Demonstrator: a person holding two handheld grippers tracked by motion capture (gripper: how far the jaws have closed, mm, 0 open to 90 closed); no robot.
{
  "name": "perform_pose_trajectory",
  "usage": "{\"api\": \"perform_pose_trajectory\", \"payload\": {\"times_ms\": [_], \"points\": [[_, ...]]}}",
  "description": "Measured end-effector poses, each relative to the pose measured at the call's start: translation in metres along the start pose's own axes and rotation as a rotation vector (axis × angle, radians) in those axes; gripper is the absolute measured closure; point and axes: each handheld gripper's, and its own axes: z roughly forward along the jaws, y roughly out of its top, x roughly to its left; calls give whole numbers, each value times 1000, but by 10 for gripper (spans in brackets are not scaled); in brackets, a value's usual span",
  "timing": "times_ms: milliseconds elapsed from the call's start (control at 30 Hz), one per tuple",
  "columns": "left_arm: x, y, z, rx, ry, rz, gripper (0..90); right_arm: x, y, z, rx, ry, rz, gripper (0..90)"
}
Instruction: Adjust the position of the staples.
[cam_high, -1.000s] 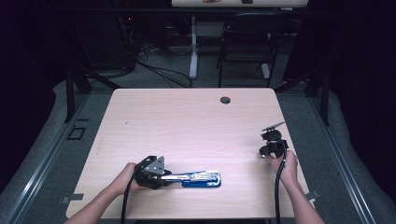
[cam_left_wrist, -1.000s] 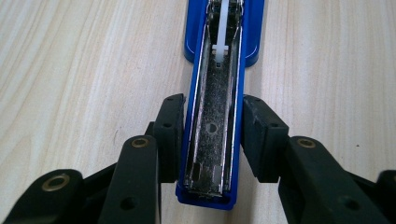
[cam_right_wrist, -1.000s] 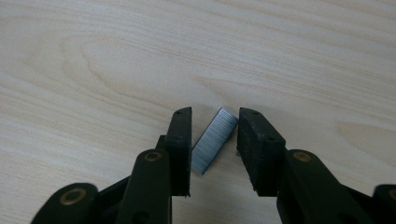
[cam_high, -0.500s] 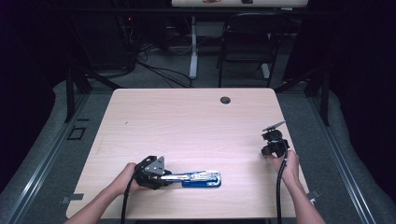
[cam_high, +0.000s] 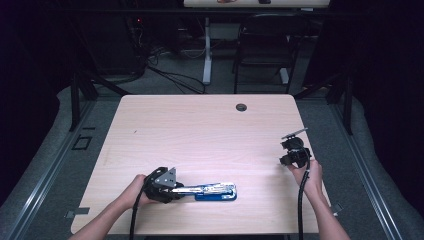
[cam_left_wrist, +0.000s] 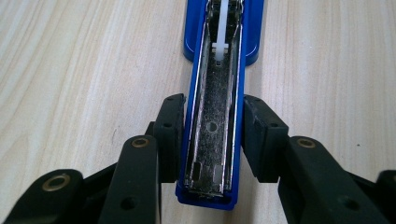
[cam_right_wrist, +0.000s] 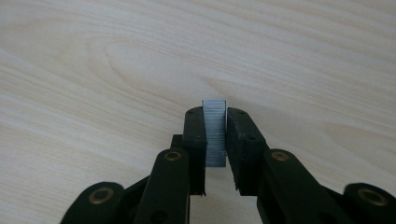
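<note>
A blue stapler (cam_high: 216, 191) lies flat near the front edge of the light wooden table (cam_high: 200, 130), its top swung open. My left gripper (cam_high: 182, 190) is shut on the stapler's rear end. In the left gripper view the pads (cam_left_wrist: 170, 126) press both blue sides of the stapler (cam_left_wrist: 217, 70), and its bare metal staple channel runs away from me. My right gripper (cam_high: 290, 160) is at the table's right side, low over the wood. Its jaws have just been closing and are shut on a short silver strip of staples (cam_right_wrist: 215, 130), which stands upright between the pads of the right gripper (cam_right_wrist: 215, 112).
A round cable hole (cam_high: 241, 107) sits near the table's far edge. Beyond the table stand a black chair (cam_high: 262, 45) and a white desk leg (cam_high: 206, 50) with cables on the floor. Bare wood lies between the two grippers.
The right hand has shifted only very slightly. The left gripper and the stapler have stayed where they were.
</note>
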Motion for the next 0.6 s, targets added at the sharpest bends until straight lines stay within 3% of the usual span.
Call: {"api": "perform_pose_trajectory", "payload": {"times_ms": [400,600], "points": [[0,0,0,-2,0,-3,618,14,-9,-31,-65,57,-36,784],[-1,0,1,-3,4,-4,619,40,-17,-46,-113,94,-140,784]]}}
